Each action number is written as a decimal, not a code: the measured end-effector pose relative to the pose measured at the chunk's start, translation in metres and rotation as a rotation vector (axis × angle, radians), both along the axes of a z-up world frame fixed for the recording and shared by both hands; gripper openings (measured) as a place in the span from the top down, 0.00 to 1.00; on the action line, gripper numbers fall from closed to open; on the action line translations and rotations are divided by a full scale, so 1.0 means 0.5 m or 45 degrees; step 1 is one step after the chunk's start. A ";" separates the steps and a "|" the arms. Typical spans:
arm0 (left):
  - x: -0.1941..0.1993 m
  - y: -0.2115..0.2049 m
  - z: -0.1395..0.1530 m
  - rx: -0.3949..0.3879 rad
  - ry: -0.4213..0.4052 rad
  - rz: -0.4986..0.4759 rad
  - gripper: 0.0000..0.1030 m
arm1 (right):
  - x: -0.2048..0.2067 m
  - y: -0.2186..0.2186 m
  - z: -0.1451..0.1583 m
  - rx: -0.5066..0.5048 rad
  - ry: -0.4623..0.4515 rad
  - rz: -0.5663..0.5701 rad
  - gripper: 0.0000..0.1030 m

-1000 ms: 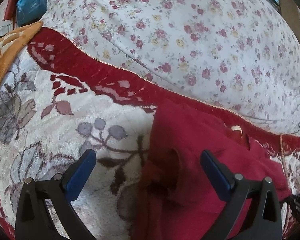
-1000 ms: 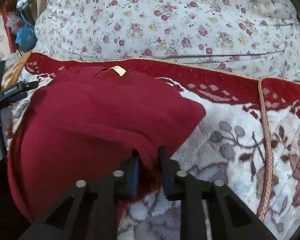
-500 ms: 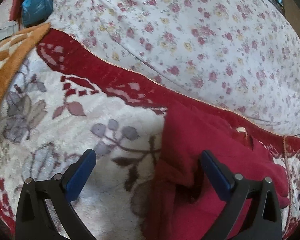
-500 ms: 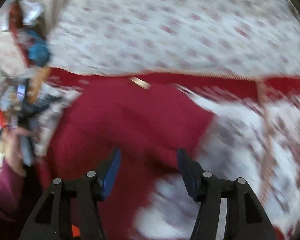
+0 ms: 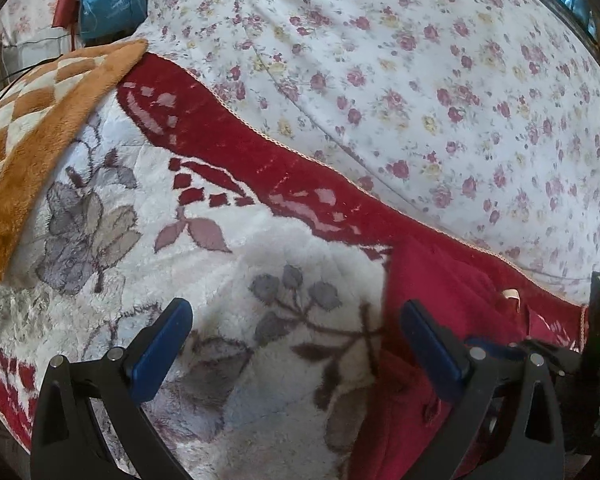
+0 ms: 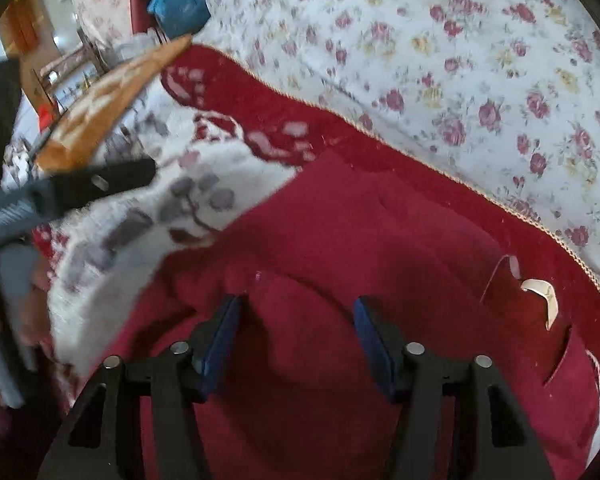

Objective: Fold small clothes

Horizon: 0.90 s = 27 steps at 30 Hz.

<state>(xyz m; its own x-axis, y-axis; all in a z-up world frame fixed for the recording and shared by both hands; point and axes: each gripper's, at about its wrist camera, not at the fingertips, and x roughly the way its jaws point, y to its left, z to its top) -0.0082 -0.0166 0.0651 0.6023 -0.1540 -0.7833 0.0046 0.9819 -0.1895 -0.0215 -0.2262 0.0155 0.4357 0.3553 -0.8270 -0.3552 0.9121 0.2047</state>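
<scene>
A dark red small garment (image 6: 380, 240) with a cream neck label (image 6: 540, 296) lies folded over on the fleece blanket. My right gripper (image 6: 298, 308) points down over its near part. Its jaws are closing around a raised hump of red cloth, and the blue pads (image 6: 224, 332) do not visibly press it. In the left wrist view the garment (image 5: 452, 312) sits at the lower right. My left gripper (image 5: 296, 320) stands wide open over the white blanket beside the garment's left edge, holding nothing. The left gripper's black body (image 6: 80, 188) shows at the left of the right wrist view.
The white and red flowered fleece blanket (image 5: 260, 248) covers the bed. A floral duvet (image 5: 420, 80) is heaped behind it. An orange checked blanket (image 5: 40, 120) lies at the left, with a blue bag (image 5: 108, 0) beyond. A person's hand (image 6: 20, 320) shows at the left edge.
The right gripper let go of the garment's corner, opened, swung left over the garment, and its jaws have narrowed since. The left gripper shifted left, off the garment and over the white blanket.
</scene>
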 end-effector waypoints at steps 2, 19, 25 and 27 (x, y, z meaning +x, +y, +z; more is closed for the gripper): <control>0.000 -0.006 -0.003 0.015 0.008 -0.021 0.00 | -0.001 -0.012 0.013 0.038 0.005 -0.008 0.85; 0.000 -0.001 -0.011 0.004 0.031 -0.027 0.00 | 0.013 -0.067 0.048 0.348 0.016 -0.122 0.86; -0.002 -0.020 -0.022 0.049 0.049 -0.066 0.00 | -0.018 -0.121 0.094 0.544 -0.051 -0.159 0.86; -0.001 -0.026 -0.027 0.052 0.057 -0.078 0.00 | -0.018 -0.127 0.102 0.574 -0.065 -0.167 0.86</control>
